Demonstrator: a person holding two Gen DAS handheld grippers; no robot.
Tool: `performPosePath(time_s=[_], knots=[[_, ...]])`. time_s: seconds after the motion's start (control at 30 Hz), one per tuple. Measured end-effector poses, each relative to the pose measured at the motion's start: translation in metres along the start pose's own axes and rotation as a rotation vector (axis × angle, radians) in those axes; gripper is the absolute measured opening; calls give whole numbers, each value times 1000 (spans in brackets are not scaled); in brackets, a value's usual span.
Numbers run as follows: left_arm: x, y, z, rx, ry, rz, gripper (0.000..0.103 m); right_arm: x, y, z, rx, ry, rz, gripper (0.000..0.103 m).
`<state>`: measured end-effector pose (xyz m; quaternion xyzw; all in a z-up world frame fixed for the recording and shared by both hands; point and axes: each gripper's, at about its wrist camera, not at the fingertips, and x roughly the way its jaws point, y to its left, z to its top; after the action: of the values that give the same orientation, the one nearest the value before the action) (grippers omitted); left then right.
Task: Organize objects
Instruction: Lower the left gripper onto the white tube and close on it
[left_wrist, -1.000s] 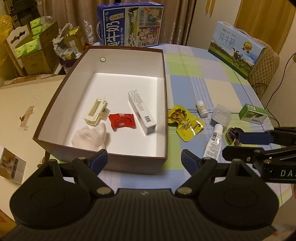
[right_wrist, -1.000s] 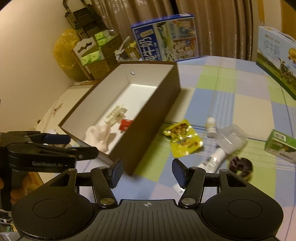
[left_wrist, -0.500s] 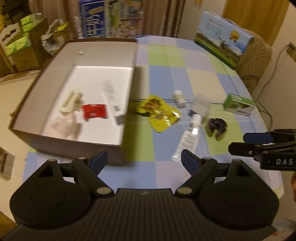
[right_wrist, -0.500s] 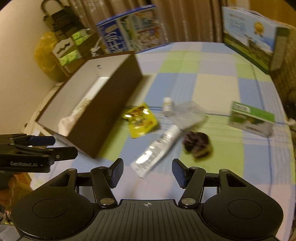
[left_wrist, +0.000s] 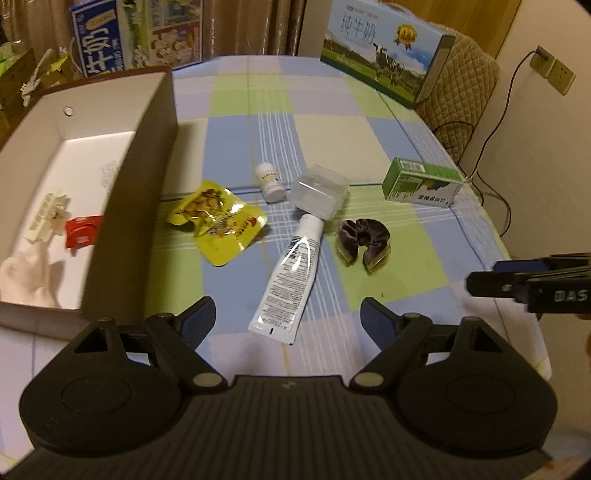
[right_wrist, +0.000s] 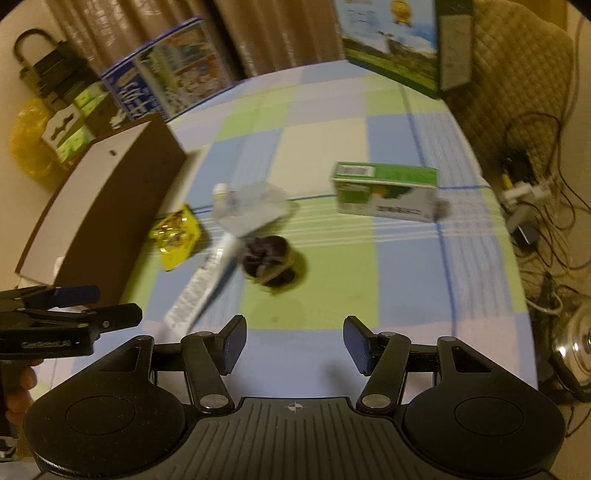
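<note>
A brown box with a white inside (left_wrist: 147, 173) stands at the left of the checked table and holds a white clip (left_wrist: 46, 216), a red packet (left_wrist: 83, 232) and a white cloth (left_wrist: 26, 269). On the cloth lie a yellow snack pouch (left_wrist: 218, 221), a white tube (left_wrist: 291, 277), a small white bottle (left_wrist: 271, 181), a clear plastic case (left_wrist: 319, 190), a dark scrunchie (left_wrist: 364, 238) and a green carton (left_wrist: 421, 182). My left gripper (left_wrist: 288, 317) is open and empty just before the tube. My right gripper (right_wrist: 293, 343) is open and empty before the scrunchie (right_wrist: 267, 258).
Two milk cartons (left_wrist: 384, 55) (left_wrist: 136, 33) stand at the table's far edge. A quilted chair (left_wrist: 458, 88) is behind the right one. Cables and a metal pot (right_wrist: 576, 343) lie on the floor to the right.
Both grippers have swung right, away from the box and toward the loose items on the cloth. Both stay open and empty.
</note>
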<state>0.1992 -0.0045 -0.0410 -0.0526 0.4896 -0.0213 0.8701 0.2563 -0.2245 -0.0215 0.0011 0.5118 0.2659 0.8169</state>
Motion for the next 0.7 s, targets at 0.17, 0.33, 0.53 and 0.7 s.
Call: performPosePath(time_s=[0.17,0.33,0.53,0.7], knots=[[34,-6,1,32,8,4,75,-1,-20,-2,44,11,-17,56],[73,-9,4,83,34,16,69,-2,-37,-5,84,19,-39,56],[108,-14,14,142,56,28,65,-3,-50,-6,122,25,-62,56],[121,-17,22,174,62,24,61,-1,-56,-7,141,36,-71,56]])
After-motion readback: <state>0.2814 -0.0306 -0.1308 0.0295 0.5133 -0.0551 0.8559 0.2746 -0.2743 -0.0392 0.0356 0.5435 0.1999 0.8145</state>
